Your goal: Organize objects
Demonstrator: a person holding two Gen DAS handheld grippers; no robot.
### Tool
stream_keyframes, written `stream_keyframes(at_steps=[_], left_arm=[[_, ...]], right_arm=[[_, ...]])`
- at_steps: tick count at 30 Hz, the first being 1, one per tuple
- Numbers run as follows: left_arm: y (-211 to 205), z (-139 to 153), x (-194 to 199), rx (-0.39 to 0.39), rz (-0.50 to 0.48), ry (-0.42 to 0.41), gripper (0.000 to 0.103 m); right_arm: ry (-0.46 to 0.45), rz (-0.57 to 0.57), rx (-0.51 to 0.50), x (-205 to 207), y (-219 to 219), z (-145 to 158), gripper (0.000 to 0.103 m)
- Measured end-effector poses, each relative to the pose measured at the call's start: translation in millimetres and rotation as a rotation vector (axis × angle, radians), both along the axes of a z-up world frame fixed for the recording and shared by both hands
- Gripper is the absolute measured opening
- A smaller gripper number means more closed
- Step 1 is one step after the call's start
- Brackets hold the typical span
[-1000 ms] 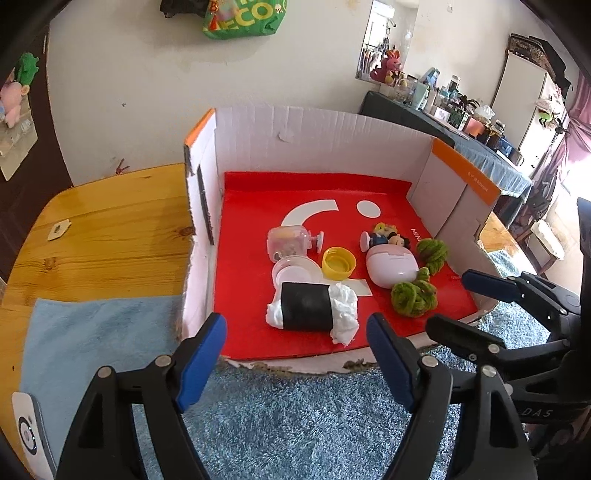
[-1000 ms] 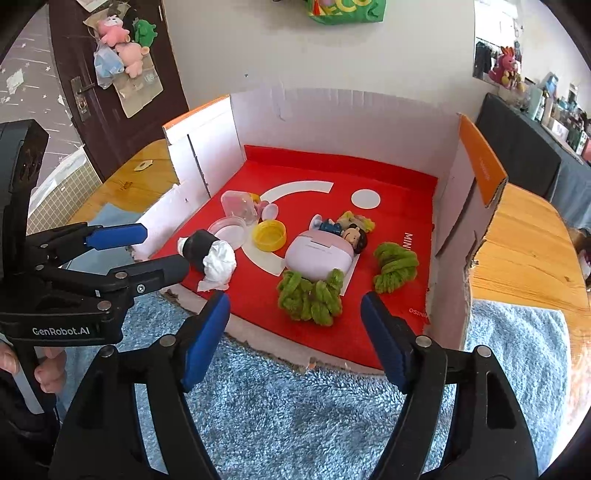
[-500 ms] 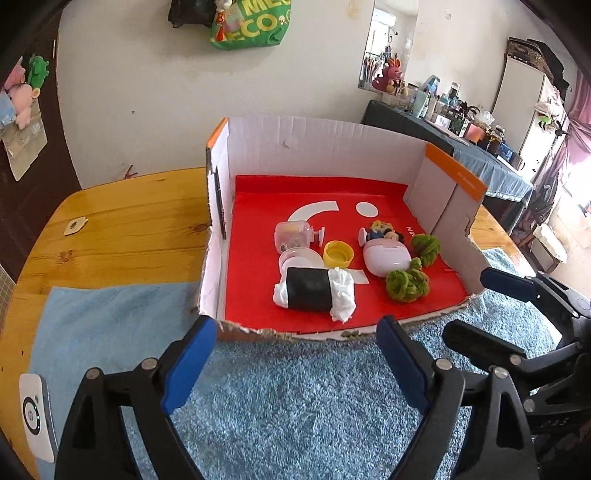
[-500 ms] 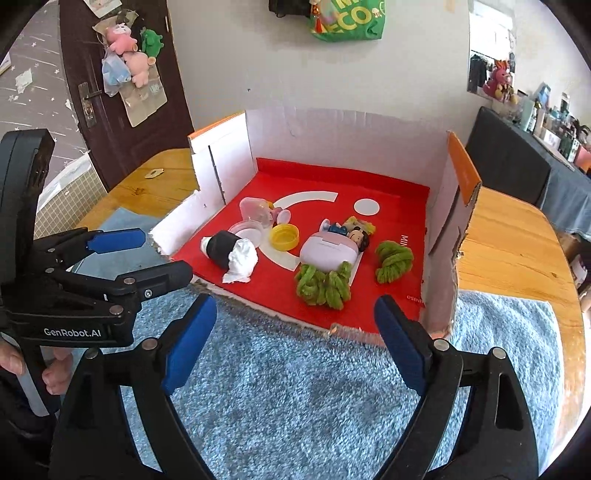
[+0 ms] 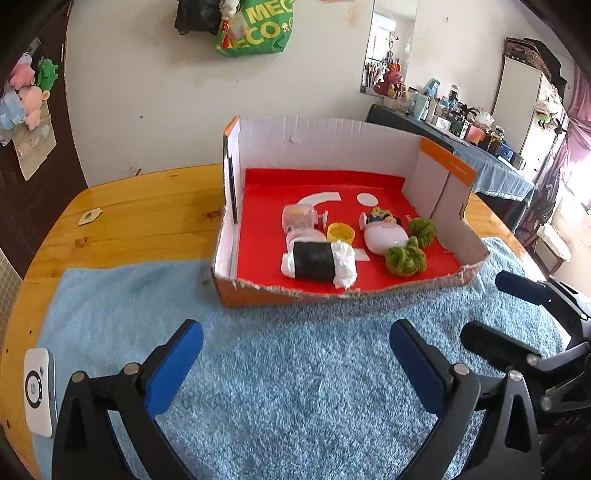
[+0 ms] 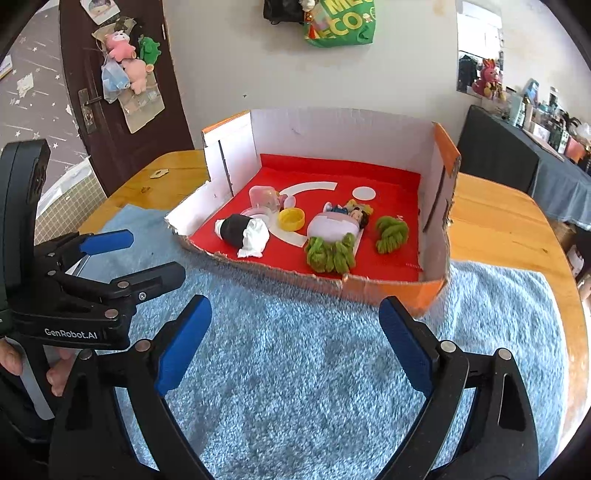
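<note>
An open cardboard box (image 5: 332,142) (image 6: 343,125) with a red floor stands on a blue towel (image 5: 295,369) (image 6: 314,350). Inside lie a black-and-white sushi toy (image 5: 317,263) (image 6: 242,230), a clear cup (image 5: 298,217) (image 6: 263,195), a yellow cap (image 5: 340,232) (image 6: 291,218), a pink case (image 5: 384,238) (image 6: 332,227), a small doll (image 5: 380,217) (image 6: 354,214) and two green yarn bundles (image 5: 405,258) (image 6: 392,233). My left gripper (image 5: 295,354) is open and empty above the towel, short of the box. My right gripper (image 6: 295,336) is open and empty too.
The wooden table (image 5: 129,221) (image 6: 498,221) carries a white device (image 5: 38,391) at the towel's left edge and a small tag (image 5: 88,216). A green bag (image 5: 255,27) hangs on the wall. A cluttered counter (image 5: 480,147) stands at right.
Both grippers have drawn back from the box and risen; the box now looks smaller and farther. Both stay open. The objects in the box have not moved.
</note>
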State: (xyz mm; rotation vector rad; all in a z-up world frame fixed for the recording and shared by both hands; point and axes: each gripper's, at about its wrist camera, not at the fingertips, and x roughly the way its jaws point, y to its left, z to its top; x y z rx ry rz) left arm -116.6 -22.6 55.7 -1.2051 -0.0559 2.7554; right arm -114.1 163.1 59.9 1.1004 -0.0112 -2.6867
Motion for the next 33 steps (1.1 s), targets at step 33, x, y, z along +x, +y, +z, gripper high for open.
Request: stream_keyframes(at_steps=[33], left_arm=[[5.3, -52.9, 21.1, 0.002, 0.033, -0.093, 0.103]], right_arm=[[-0.074, -0.092, -0.025, 25.2, 13.0, -54.9, 0.096]])
